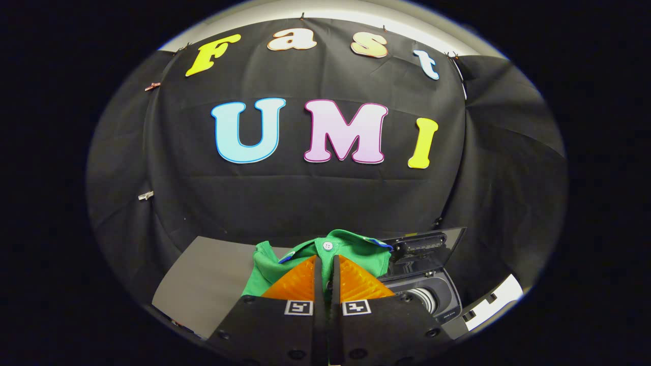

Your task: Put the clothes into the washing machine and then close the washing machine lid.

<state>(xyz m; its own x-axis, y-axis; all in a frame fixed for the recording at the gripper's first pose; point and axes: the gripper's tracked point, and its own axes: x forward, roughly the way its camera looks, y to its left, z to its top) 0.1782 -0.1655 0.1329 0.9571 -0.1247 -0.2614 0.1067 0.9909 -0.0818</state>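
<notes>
shirt [351, 251] is up off the table [213, 279], bunched and hanging from the gripper [326, 277], green with a white button at the collar. fingers pressed nearly together, pinching a fold of the cloth between them, a grip near the collar so the rest drapes down clear of the surface, i'd say. washer [432, 290] sits at the table's right end, just beyond the fingers to the right, lid [427, 244] standing open and the drum showing below it. shirt is not in yet; looks like the carry across to that opening comes next.
</notes>
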